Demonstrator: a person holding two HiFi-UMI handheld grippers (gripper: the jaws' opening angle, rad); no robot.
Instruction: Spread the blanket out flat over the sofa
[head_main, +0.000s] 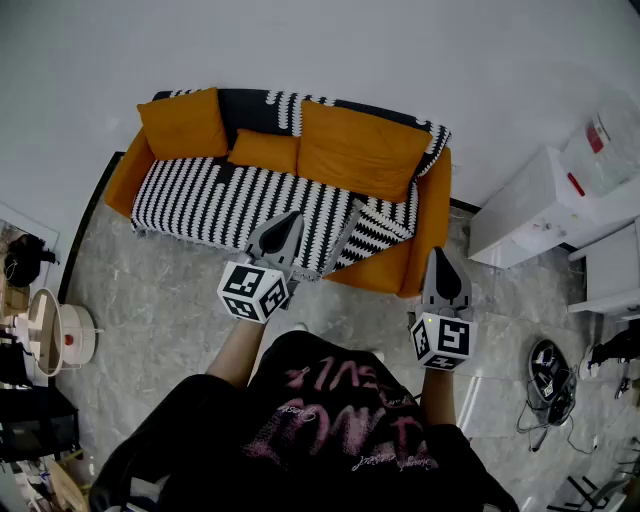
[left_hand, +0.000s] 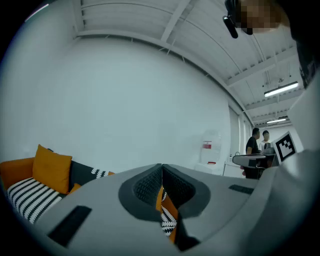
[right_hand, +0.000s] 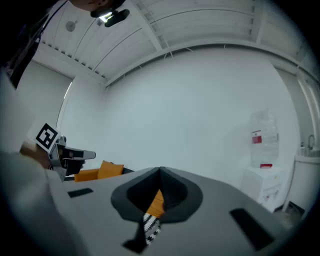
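A black-and-white zigzag blanket (head_main: 230, 200) covers the seat and backrest of the orange sofa (head_main: 430, 215). Its right end is folded back on itself in a rumpled flap (head_main: 372, 232), leaving bare orange seat beside it. Three orange cushions (head_main: 355, 150) lean on the backrest. My left gripper (head_main: 289, 222) hangs shut and empty over the seat's front edge, near the flap. My right gripper (head_main: 441, 257) is also shut and empty, just in front of the sofa's right arm. In the left gripper view the closed gripper (left_hand: 161, 167) points at the wall above the sofa; the right gripper (right_hand: 160, 172) does likewise.
A white cabinet (head_main: 535, 205) and a water bottle (head_main: 608, 150) stand right of the sofa. A round white side table (head_main: 62, 332) sits at the left, with cables (head_main: 548, 372) on the marble floor at the right. Two people (left_hand: 260, 142) stand far off.
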